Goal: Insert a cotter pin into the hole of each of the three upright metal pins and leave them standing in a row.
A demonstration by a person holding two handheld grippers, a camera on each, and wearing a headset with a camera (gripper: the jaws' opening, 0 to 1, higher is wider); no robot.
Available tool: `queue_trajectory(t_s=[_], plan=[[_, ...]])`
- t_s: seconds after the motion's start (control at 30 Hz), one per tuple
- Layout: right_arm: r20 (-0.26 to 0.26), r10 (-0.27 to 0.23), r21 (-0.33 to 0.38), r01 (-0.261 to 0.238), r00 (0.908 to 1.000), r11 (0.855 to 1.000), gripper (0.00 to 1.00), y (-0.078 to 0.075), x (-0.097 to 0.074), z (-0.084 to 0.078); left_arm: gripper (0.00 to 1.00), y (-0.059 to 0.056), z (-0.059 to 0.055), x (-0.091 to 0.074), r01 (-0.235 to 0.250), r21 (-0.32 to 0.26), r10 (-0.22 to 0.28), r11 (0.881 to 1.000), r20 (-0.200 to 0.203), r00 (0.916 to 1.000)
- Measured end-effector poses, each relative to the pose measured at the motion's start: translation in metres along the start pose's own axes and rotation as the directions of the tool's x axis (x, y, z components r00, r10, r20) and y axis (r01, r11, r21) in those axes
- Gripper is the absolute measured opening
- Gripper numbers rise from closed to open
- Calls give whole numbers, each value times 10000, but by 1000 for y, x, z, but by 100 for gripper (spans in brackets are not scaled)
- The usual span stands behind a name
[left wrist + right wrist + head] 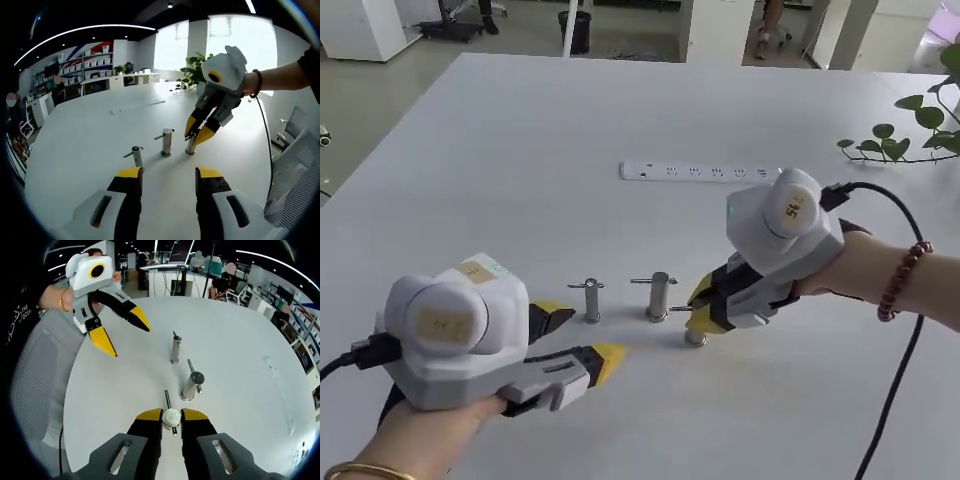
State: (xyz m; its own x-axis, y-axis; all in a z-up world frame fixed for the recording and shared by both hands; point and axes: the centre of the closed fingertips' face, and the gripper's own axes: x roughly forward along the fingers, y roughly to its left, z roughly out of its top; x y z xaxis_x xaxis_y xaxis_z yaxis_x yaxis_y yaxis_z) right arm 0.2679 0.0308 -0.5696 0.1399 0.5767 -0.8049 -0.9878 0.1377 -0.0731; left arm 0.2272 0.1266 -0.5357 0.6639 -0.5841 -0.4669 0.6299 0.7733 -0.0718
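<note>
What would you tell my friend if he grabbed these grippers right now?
Left gripper: open, empty, held near the left pin.
Right gripper: shut on the top of the third pin.
Done: left pin and middle pin stand with cotter pins through; the third pin's cotter pin looks in too.
Left: check it, let go, leave all three standing in a row.

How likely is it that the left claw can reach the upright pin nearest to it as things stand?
Probably yes. The left claw is open, with that pin just ahead of it and bare table between them. The right claw is shut on the far pin, off to the side.
</note>
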Motion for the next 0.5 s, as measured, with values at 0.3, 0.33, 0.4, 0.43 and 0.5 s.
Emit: queue_trajectory(t_s=[0.3, 0.33, 0.4, 0.43, 0.5], plan=[[33, -257, 375, 256, 9997, 9990, 9, -17, -9, -8, 46, 8, -1, -12, -401, -59, 401, 9992, 19, 9992], [34, -271, 384, 269, 9996, 9989, 9, -17, -9, -8, 46, 9, -1, -13, -437, -51, 437, 9990, 18, 9990], [5, -300, 432, 299, 9996, 9986, 9, -21, -9, -10, 47, 9, -1, -14, -465, -39, 465, 9989, 21, 9989], [-1, -300, 439, 300, 9995, 9986, 9, -23, -9, -11, 47, 9, -1, -15, -470, -55, 470, 9989, 44, 9989], [-25, -301, 466, 302, 9995, 9985, 9, -25, -9, -12, 48, 9, 0, -17, -497, -100, 498, 9987, 92, 9987]])
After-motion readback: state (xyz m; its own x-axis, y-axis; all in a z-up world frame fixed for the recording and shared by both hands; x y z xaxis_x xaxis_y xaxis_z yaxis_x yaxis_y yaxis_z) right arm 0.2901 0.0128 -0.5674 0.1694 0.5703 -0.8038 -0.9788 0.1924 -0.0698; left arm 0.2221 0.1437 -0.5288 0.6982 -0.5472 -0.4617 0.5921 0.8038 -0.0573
